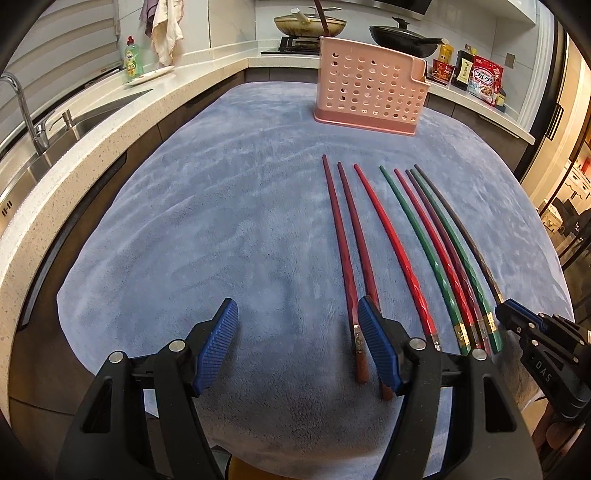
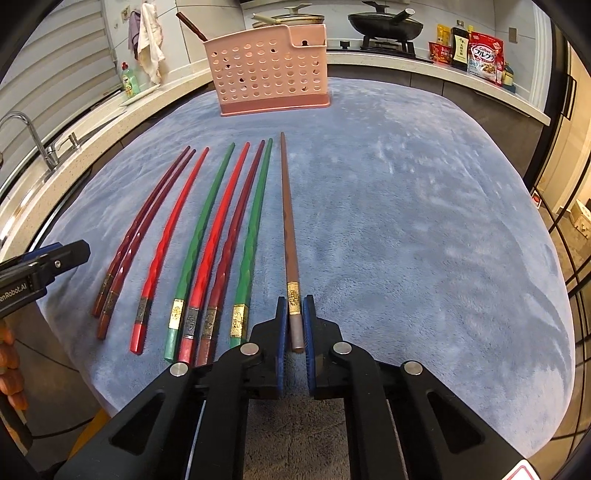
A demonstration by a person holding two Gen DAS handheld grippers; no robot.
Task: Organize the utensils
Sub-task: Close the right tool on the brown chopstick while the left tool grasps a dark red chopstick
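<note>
Several chopsticks lie side by side on the blue cloth point(image 2: 406, 221): a dark red pair point(image 2: 147, 225), a red one point(image 2: 173, 221), then green and red ones point(image 2: 218, 229). At the right end of the row, the thick end of a brown chopstick point(image 2: 286, 214) sits between the pads of my right gripper point(image 2: 295, 304), which is shut on it. My left gripper point(image 1: 295, 306) hovers open over the cloth, its right finger point(image 1: 373, 332) above the dark red pair point(image 1: 343, 236). A pink perforated holder point(image 2: 266, 74) stands at the far side with one chopstick point(image 2: 190, 26) sticking out.
A counter with a sink and tap point(image 1: 29, 122) runs along the left. Behind the holder are a stove with pans point(image 1: 402, 35) and food packets point(image 1: 480, 79). A dish soap bottle point(image 1: 133, 59) stands at the back left. Bare cloth lies right of the brown chopstick.
</note>
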